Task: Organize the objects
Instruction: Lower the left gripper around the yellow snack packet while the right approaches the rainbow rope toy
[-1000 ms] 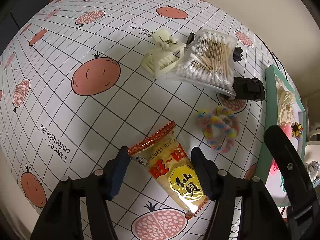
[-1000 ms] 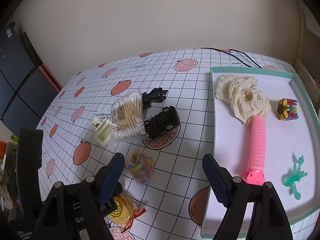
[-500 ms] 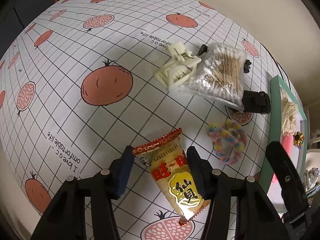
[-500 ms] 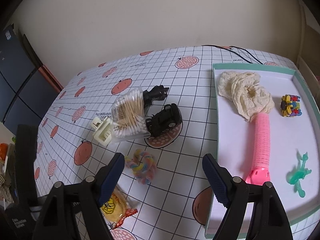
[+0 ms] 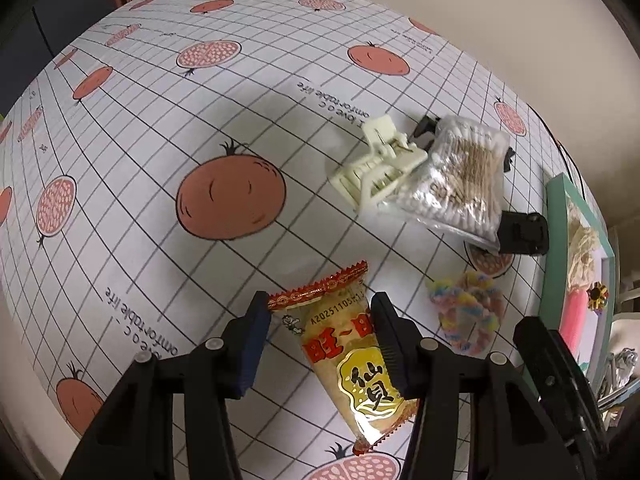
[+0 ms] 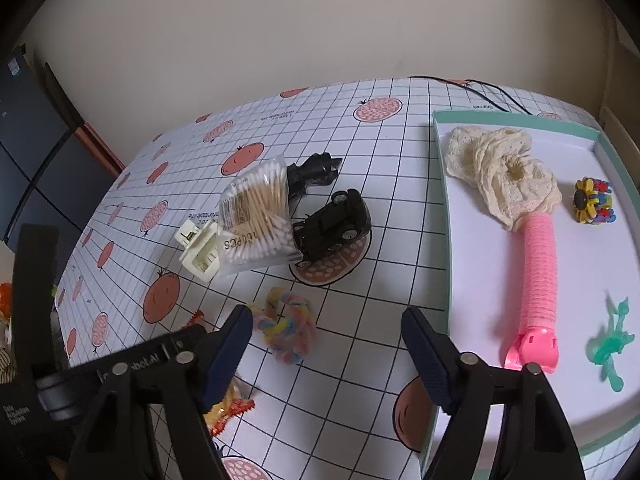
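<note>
On the tomato-print tablecloth, left gripper straddles the flat-lying snack packet, jaws partly open with the right pad touching it, while right gripper hovers wide open and empty near the rainbow scrunchie.

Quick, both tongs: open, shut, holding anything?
Left tongs: open, straddling the snack packet, right finger touching it, no grip yet.
Right tongs: open, holding nothing.

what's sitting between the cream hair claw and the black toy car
The bag of cotton swabs lies between the hair claw and the toy car, touching both; clearest in the right wrist view.
</note>
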`<state>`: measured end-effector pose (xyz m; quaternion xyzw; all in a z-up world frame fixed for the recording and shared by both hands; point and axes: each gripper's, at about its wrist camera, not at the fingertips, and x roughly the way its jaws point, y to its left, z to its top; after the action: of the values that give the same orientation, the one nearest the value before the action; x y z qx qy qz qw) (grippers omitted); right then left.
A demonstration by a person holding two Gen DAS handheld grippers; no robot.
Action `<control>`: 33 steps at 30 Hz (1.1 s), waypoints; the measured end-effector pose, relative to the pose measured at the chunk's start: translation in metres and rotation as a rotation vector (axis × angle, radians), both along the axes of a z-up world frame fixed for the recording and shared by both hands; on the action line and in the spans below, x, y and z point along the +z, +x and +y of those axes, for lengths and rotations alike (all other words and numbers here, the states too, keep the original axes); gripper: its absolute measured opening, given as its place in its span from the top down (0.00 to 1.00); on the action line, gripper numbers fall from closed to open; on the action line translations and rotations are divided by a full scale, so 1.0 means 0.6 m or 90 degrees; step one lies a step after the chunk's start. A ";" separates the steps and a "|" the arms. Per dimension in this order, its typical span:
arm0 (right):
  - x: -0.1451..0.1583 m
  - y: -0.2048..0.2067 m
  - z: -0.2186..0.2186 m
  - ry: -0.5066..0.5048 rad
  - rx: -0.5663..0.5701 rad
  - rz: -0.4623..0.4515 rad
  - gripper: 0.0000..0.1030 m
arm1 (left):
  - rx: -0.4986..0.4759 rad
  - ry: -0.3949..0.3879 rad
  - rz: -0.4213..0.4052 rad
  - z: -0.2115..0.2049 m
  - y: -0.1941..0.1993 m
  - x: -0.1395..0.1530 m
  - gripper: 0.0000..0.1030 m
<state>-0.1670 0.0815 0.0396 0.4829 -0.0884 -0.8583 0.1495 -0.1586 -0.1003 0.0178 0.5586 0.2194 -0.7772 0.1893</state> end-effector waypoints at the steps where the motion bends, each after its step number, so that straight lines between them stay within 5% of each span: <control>1: -0.002 0.000 -0.002 0.001 0.001 -0.002 0.27 | 0.000 -0.003 0.001 -0.002 -0.001 0.000 0.48; 20: -0.040 -0.004 -0.050 0.014 0.036 -0.034 0.47 | -0.010 0.012 0.012 -0.021 -0.021 -0.006 0.48; 33: -0.040 -0.004 -0.052 0.023 0.031 -0.028 0.63 | -0.013 0.017 -0.004 -0.023 -0.018 -0.012 0.34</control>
<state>-0.1692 0.0503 0.0154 0.5066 -0.0641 -0.8449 0.1597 -0.1697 -0.1141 0.0108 0.5660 0.2238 -0.7740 0.1746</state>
